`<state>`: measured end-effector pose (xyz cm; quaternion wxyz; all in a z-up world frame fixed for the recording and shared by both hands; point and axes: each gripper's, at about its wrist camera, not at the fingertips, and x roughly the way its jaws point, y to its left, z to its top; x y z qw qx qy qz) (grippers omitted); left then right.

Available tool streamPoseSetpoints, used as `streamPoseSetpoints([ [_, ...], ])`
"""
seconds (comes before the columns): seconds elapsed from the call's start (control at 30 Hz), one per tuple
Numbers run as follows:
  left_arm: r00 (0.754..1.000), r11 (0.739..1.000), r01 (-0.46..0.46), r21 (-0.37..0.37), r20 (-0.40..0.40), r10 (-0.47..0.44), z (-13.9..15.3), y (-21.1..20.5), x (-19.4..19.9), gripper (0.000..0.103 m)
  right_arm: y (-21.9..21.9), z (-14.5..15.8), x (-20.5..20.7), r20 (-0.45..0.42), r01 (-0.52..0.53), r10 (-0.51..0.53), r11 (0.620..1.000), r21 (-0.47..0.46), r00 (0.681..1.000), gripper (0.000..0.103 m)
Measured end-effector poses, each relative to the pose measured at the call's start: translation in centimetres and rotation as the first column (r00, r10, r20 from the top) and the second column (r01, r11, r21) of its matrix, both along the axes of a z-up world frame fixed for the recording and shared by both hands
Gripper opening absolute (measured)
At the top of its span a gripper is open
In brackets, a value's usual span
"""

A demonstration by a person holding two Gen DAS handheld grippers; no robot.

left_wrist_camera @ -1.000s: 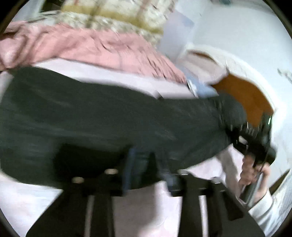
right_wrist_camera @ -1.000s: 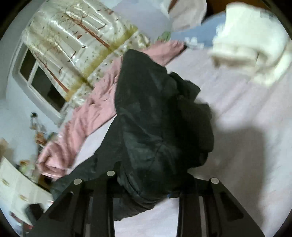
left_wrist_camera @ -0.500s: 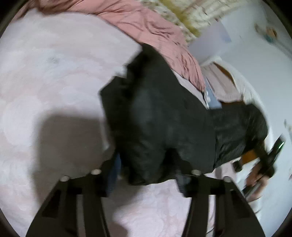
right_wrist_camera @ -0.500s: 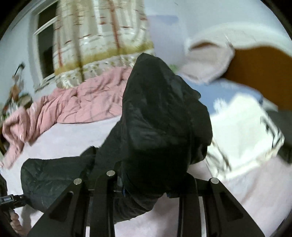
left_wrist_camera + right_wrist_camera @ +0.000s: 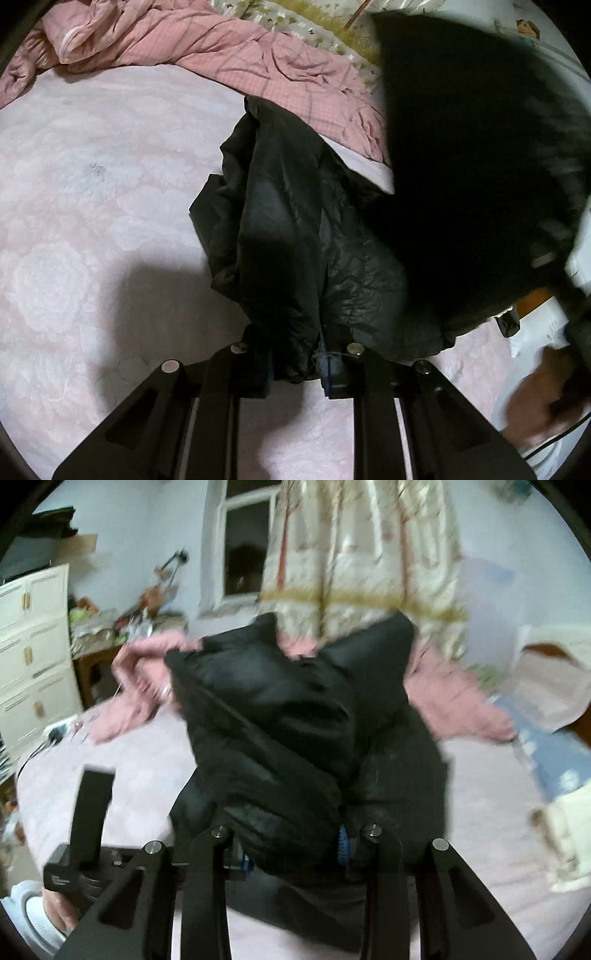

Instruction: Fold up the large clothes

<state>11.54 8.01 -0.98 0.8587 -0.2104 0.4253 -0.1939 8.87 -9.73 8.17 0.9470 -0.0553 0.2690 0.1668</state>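
Note:
A black puffy jacket [image 5: 280, 229] lies bunched on the pink bed sheet [image 5: 74, 221]. My left gripper [image 5: 297, 356] has the jacket's lower edge between its pads, and its jaws are closing on the cloth. A raised part of the jacket [image 5: 472, 166] hangs as a dark blur at the upper right of the left wrist view. In the right wrist view my right gripper [image 5: 291, 840] holds a thick wad of the jacket [image 5: 280, 731] above the bed, its jaws opening slightly with cloth still filling the gap. A hand [image 5: 535, 398] shows blurred at the lower right.
A pink checked quilt [image 5: 258, 55] lies crumpled along the bed's far side under a patterned curtain [image 5: 362, 554]. A blue pillow [image 5: 546, 753] and cream cloth [image 5: 569, 842] sit to the right. White drawers [image 5: 33, 657] and a cluttered desk [image 5: 122, 627] stand left, beside a window [image 5: 243, 542].
The right gripper has swung up and across with its wad of jacket, rolling as it went. The left gripper's jaws have narrowed on the hem. The raised part now looms beside the left gripper.

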Motion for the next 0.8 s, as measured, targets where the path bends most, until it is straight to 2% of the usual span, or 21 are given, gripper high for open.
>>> streamPoseSetpoints([
  [0.1,1.0,1.0,0.005,-0.005,-0.002,-0.005,-0.4,0.5,-0.6,0.018,1.5,-2.5,0.9,-0.037,-0.001,0.001,1.0,-0.001,0.999,0.039],
  [0.23,1.0,0.999,0.001,-0.032,-0.002,-0.001,0.3,1.0,-0.3,0.02,2.1,-3.7,1.4,-0.054,0.001,-0.001,1.0,0.002,0.999,0.043],
  [0.3,1.0,0.999,-0.014,-0.043,0.021,0.015,1.2,1.5,-0.6,0.02,2.2,-3.8,1.5,-0.044,-0.002,0.001,1.0,-0.024,0.999,0.047],
  [0.37,0.996,0.998,-0.043,-0.036,0.08,0.046,2.7,2.0,-1.2,0.02,2.0,-3.9,1.0,-0.032,0.0,-0.001,1.0,-0.021,0.999,0.051],
  [0.43,0.985,0.998,-0.068,0.011,0.157,0.066,4.3,2.1,-2.1,0.021,1.8,-3.9,0.8,-0.022,-0.002,0.002,1.0,0.002,1.0,0.062],
  [0.47,0.975,0.994,-0.103,0.037,0.203,0.094,5.1,2.2,-2.6,0.021,1.6,-3.9,0.6,-0.019,-0.011,0.011,0.999,0.03,1.0,0.082],
  [0.5,0.963,0.99,-0.131,0.047,0.244,0.116,5.9,2.7,-3.1,0.021,1.4,-3.8,0.4,-0.013,-0.015,0.015,0.998,0.057,1.0,0.092],
  [0.6,0.945,0.99,-0.141,-0.008,0.296,0.137,7.6,4.5,-3.8,0.025,0.9,-3.6,-0.4,-0.013,-0.016,0.018,0.995,0.102,1.0,0.092],
  [0.7,0.923,0.987,-0.158,-0.033,0.35,0.16,8.8,6.1,-4.2,0.035,0.2,-3.1,-1.3,-0.024,-0.035,0.039,0.987,0.157,0.999,0.092],
  [0.8,0.923,0.989,-0.137,-0.057,0.356,0.148,9.2,6.9,-4.2,0.046,-1.6,-2.1,-3.1,-0.021,-0.082,0.09,0.964,0.253,0.996,0.092],
])
